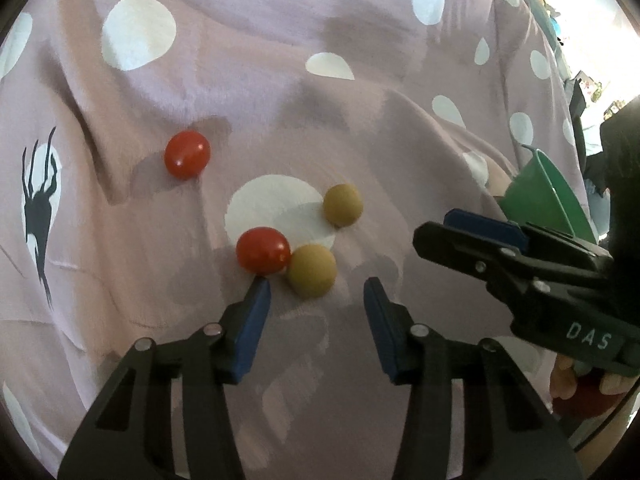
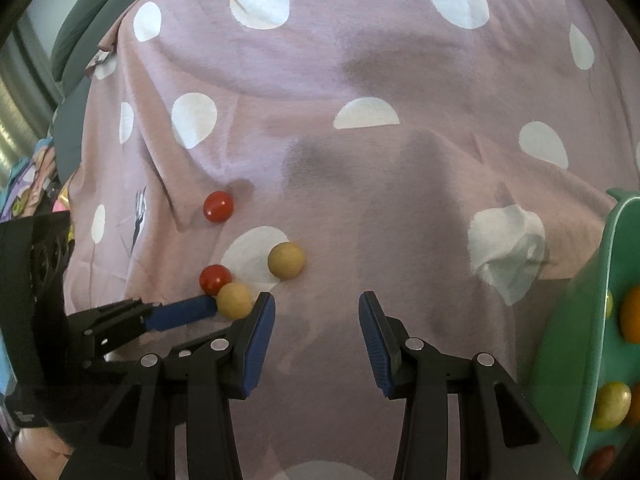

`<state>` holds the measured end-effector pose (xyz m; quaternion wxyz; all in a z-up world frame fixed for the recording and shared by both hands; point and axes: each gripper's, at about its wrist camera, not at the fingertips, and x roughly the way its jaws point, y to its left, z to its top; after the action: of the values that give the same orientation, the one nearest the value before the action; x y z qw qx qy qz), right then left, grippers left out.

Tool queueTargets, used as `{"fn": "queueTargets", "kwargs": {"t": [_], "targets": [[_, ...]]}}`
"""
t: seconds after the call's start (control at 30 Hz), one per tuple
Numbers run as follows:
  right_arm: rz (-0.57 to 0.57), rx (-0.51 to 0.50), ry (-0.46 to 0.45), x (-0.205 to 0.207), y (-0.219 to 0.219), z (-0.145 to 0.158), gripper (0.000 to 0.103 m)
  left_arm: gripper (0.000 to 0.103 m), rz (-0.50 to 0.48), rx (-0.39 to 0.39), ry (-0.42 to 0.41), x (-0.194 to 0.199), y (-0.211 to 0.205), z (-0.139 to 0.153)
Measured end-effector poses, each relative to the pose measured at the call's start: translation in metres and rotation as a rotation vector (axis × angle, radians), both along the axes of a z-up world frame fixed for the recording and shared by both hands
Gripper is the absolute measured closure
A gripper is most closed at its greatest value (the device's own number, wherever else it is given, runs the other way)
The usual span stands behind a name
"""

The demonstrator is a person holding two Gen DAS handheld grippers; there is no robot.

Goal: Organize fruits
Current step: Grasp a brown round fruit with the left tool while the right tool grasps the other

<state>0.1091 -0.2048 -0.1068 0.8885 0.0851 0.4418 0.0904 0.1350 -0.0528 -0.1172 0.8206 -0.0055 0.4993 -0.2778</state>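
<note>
Small round fruits lie on a pink polka-dot cloth (image 1: 320,20): a far red one (image 1: 187,154), a near red one (image 1: 263,250), a near tan one (image 1: 312,270) touching it, and a tan one (image 1: 343,205) further back. My left gripper (image 1: 316,292) is open and empty, its fingertips just short of the near pair. My right gripper (image 2: 316,304) is open and empty; it shows at the right in the left wrist view (image 1: 472,236). A green tray (image 2: 580,340) at the right holds several fruits, among them a yellow one (image 2: 610,406).
The cloth is wrinkled, with folds around the fruits. Grey bedding (image 2: 92,12) lies at the far left edge in the right wrist view. The green tray also shows at the right of the left wrist view (image 1: 540,196).
</note>
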Motion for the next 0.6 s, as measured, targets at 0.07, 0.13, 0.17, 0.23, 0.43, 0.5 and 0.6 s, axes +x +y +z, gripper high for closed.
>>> {"fn": "queueTargets", "kwargs": {"t": [0.07, 0.13, 0.17, 0.23, 0.43, 0.5, 0.6], "targets": [[0.000, -0.001, 0.002, 0.001, 0.000, -0.001, 0.059, 0.059, -0.003, 0.021, -0.010, 0.001, -0.003, 0.000], [0.005, 0.000, 0.006, 0.002, 0.001, -0.002, 0.059, 0.063, -0.009, 0.044, -0.025, 0.002, -0.008, 0.000], [0.007, -0.002, 0.007, 0.003, 0.002, -0.002, 0.059, 0.065, -0.009, 0.055, -0.034, 0.004, -0.010, 0.000], [0.015, -0.006, 0.007, 0.006, 0.005, -0.003, 0.059, 0.071, -0.011, 0.073, -0.056, 0.008, -0.011, -0.001], [0.028, -0.005, 0.016, 0.015, 0.014, -0.009, 0.059, 0.077, -0.011, 0.070, -0.063, 0.014, -0.011, -0.001], [0.035, -0.005, 0.019, 0.019, 0.016, -0.010, 0.059, 0.077, -0.012, 0.064, -0.063, 0.014, -0.008, -0.001], [0.046, -0.017, 0.027, 0.025, 0.021, -0.012, 0.059, 0.077, -0.006, 0.048, -0.057, 0.013, -0.001, -0.001]]}}
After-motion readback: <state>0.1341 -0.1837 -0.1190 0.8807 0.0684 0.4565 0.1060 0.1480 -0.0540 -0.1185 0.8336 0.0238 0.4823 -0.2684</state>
